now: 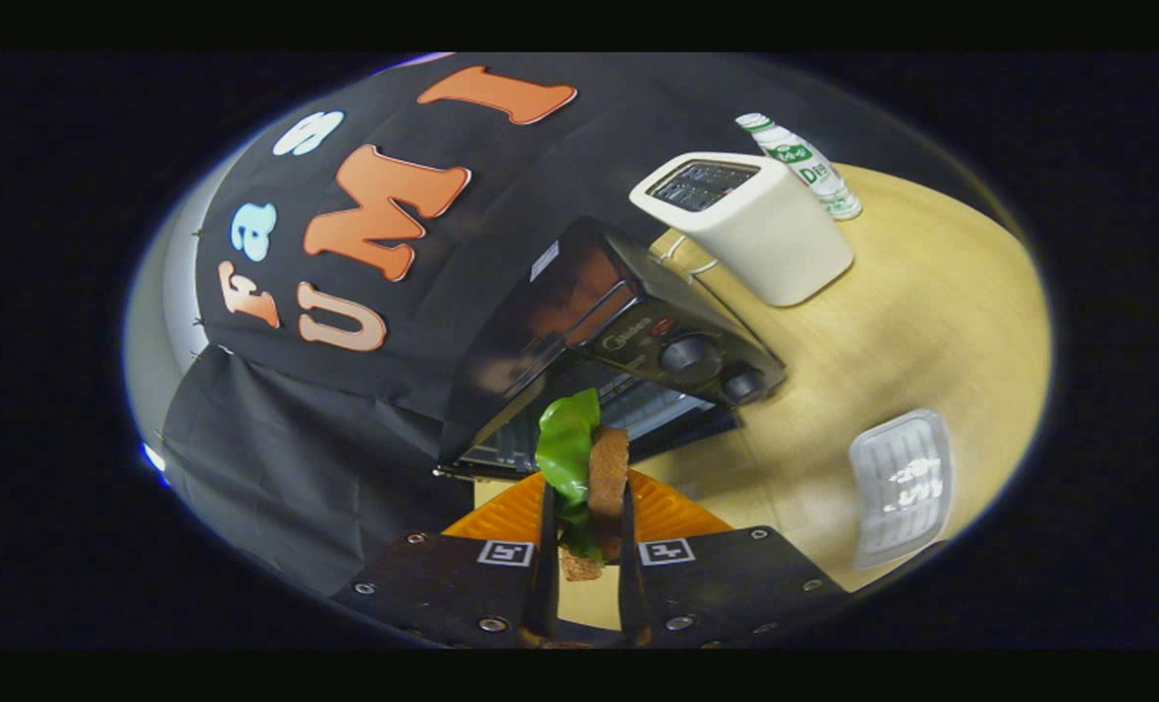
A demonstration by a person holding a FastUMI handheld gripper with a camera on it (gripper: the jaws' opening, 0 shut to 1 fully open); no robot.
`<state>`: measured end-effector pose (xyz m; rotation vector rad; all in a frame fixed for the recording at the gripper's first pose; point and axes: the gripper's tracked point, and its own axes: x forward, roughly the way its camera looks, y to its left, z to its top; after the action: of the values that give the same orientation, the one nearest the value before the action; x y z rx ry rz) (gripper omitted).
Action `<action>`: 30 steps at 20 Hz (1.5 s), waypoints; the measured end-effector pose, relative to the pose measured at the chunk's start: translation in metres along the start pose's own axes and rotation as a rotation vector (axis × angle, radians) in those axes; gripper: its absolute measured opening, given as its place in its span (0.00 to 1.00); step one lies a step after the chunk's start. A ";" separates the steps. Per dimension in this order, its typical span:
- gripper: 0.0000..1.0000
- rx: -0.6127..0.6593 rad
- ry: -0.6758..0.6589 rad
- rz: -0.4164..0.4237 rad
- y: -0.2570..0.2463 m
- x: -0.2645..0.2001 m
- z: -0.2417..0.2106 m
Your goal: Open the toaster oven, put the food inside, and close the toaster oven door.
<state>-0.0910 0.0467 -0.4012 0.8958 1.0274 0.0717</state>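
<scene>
The black toaster oven (628, 331) stands on the wooden table (930, 322), just beyond my fingers, and the view is tilted. Its door (501, 458) hangs open, showing the wire rack inside. My gripper (587, 507) is shut on a sandwich (606, 473) of brown bread with a green lettuce leaf (567, 444) sticking out. The sandwich is held upright between both fingers, right in front of the oven's opening.
A white pop-up toaster (754, 229) stands behind the oven, with a green-and-white bottle (801, 164) past it. A clear ribbed tray (901, 487) lies on the table to the right of my fingers. An orange ribbed plate (667, 512) sits under the fingers.
</scene>
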 end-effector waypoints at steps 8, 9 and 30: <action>0.25 0.146 -0.113 0.014 0.016 0.073 -0.003; 0.25 0.170 -0.125 0.020 0.016 0.080 -0.003; 0.54 -0.135 -0.347 -0.276 -0.006 0.130 0.018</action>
<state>-0.0083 0.0891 -0.4938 0.6099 0.8015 -0.2369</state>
